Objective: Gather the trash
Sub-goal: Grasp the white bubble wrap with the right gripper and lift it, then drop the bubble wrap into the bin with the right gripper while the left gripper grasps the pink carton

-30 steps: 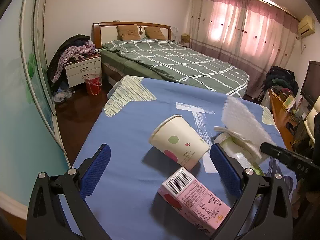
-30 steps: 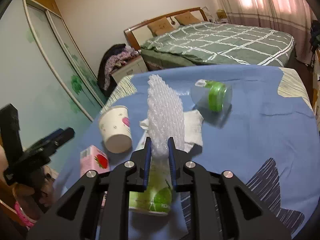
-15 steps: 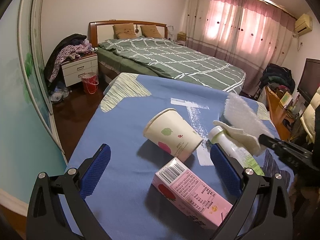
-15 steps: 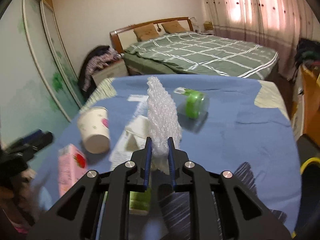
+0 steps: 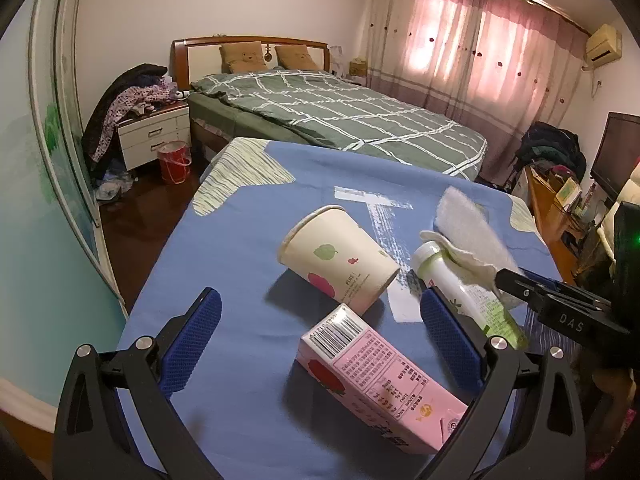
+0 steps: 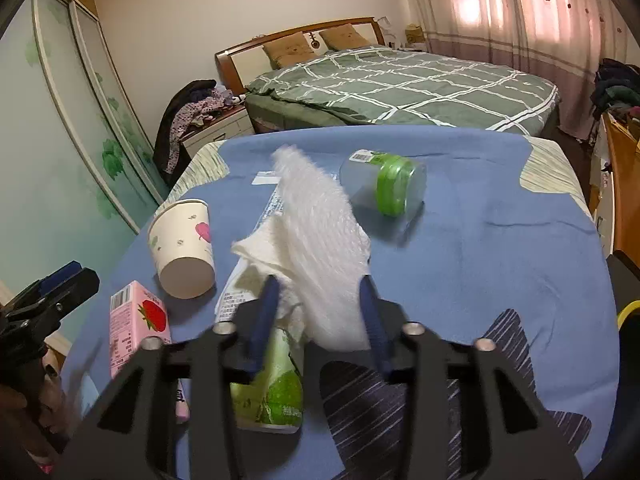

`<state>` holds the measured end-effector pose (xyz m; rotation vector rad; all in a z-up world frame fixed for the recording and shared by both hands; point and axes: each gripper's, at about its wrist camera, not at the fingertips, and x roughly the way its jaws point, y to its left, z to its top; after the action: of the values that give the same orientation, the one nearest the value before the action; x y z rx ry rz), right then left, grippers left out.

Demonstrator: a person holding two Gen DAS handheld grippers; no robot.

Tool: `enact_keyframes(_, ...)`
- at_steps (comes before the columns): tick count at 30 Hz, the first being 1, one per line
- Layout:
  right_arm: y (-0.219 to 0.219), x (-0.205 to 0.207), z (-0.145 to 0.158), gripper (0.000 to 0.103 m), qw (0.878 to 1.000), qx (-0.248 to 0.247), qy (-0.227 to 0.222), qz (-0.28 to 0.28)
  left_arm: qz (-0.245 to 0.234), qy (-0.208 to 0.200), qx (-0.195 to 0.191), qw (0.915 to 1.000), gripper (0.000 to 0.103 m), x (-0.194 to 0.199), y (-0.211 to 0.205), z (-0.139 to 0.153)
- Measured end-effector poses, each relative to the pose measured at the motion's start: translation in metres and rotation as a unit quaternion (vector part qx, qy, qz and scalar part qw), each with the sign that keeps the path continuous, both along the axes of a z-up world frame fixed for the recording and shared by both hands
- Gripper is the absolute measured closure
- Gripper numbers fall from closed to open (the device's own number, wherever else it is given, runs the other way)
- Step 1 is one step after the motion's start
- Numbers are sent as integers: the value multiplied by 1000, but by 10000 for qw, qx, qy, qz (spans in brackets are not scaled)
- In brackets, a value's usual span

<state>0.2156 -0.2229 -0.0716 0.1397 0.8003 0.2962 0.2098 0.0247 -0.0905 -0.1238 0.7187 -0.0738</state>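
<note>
Trash lies on a blue-clothed table [image 6: 500, 248]. A white sheet of bubble wrap [image 6: 320, 216] leans between the fingers of my right gripper [image 6: 319, 280], whose jaws are opening and no longer pinch it. Under it lie a white tissue [image 6: 260, 252] and a green-labelled bottle [image 6: 272, 384]. A paper cup [image 5: 340, 256] lies on its side just past my open left gripper [image 5: 318, 296]. A pink carton [image 5: 376, 376] lies between its fingers, untouched. In the left wrist view the bubble wrap [image 5: 468, 232] rises at the right.
A clear container with a green lid [image 6: 384, 184] lies on its side farther back on the table. A printed paper strip [image 5: 380, 216] lies flat behind the cup. A bed [image 5: 340, 120], a nightstand [image 5: 154, 136] and a red bucket [image 5: 173, 160] stand beyond the table.
The right gripper's jaws have parted from a tight pinch on the bubble wrap, which has tipped from upright to leaning left. The left gripper has stayed put.
</note>
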Motion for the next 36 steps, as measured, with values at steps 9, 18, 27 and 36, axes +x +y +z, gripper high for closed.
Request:
enact_keyframes(9,-10,-10,20,90,9990,311,-299,-137,-35,39,-7,10000,5,0,-1,-3)
enact_keyframes(18,-47,-42,55,90,9942,781,-633,-391,-192,77,73,9998,5,-4,-13,-5)
enact_keyframes(27,-138,-90,56,90,9741,8,-852,-2094,-288,289,154,9990,5,-14,-38,-17)
enact_keyframes(36,-240,-127,0,90,9297,-548,-119,-3641,-376,759,389,9956,5,-20,-78,-55)
